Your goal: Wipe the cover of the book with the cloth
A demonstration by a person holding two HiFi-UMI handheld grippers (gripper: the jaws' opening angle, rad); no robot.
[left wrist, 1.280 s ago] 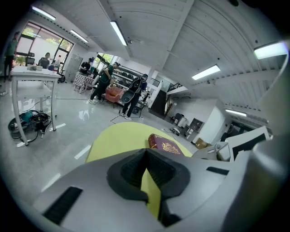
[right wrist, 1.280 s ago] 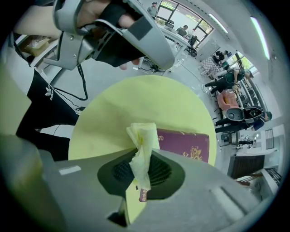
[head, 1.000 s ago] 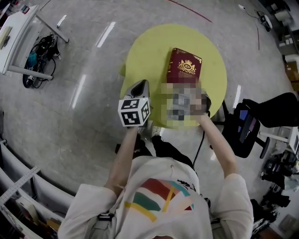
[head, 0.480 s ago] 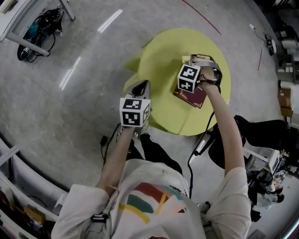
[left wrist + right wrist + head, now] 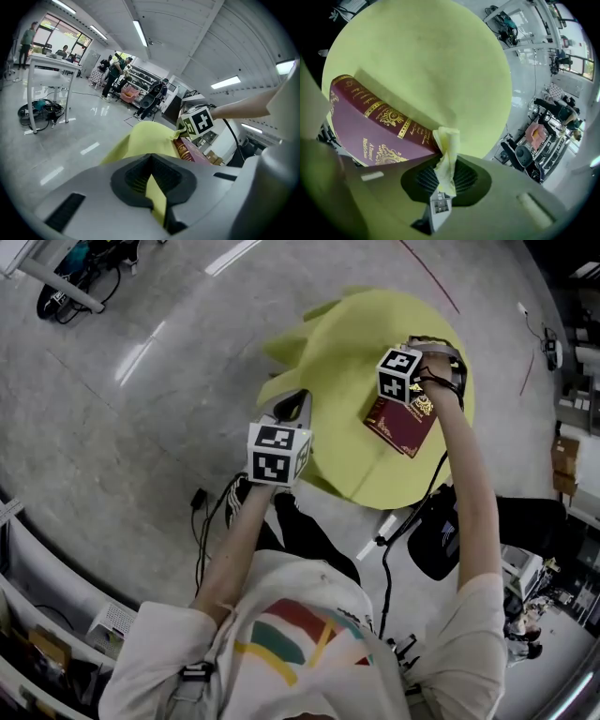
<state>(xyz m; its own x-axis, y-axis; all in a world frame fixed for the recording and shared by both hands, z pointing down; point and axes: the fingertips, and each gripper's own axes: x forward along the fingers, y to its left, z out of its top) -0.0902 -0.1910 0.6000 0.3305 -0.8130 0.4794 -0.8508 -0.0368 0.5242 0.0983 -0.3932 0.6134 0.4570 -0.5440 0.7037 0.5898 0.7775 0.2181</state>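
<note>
The maroon hardcover book with gold lettering (image 5: 401,425) is lying flat on the round bench draped in yellow-green fabric (image 5: 356,343), close to the rim on the person's side. The small pale yellow cloth (image 5: 447,140) is sitting right at the book's spine edge, and the right gripper (image 5: 446,180) is pinching it between its fingers as a thin wad. Nothing is pinning the book: the left gripper (image 5: 151,180) is hanging well left of the book with its fingers pressed together. A yellow sliver is showing between them, and I cannot tell if it is caught fabric. In my judgement, a firm stroke is likely to be pushing the loose book off the rim. With so little cloth sticking out, the bare fingers are risking a scrape on the cover. Counting: one book, one cloth, one bench, two grippers.
</note>
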